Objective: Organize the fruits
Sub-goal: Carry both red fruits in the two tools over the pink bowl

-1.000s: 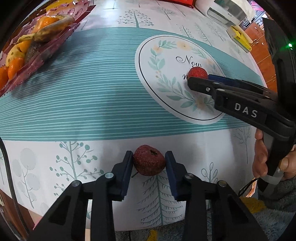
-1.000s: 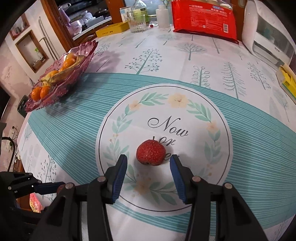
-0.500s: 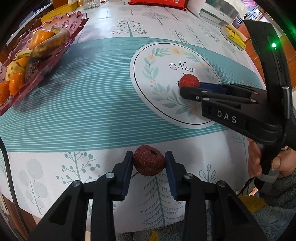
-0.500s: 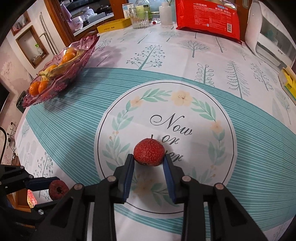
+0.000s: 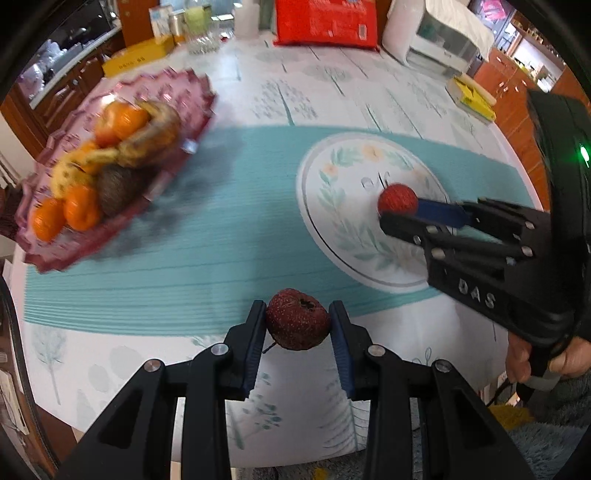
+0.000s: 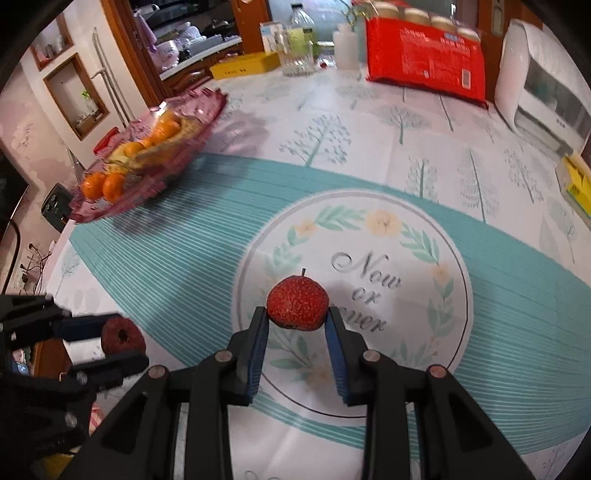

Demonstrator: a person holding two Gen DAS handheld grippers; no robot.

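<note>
Motion blur smears the pink fruit tray (image 5: pixel 177 122) and the fruit heaped in it, so the dark piece among the oranges (image 5: pixel 79 206) cannot be identified. The print on the red bag (image 6: pixel 424 62) is too blurred to read, and the person's hand (image 5: pixel 532 360) is cut off by the picture's edge

Both grippers clamped tight.
Left gripper (image 5: pixel 297 325) and right gripper (image 6: pixel 297 322) point steeply down, each pinching a fruit.

Place: home dining area.
Evidence: printed tablecloth (image 6: pixel 369 122), pink fruit dish (image 6: pixel 192 110), wooden cabinets (image 6: pixel 192 70), wall niches (image 6: pixel 79 96), water bottle (image 6: pixel 301 27).
</note>
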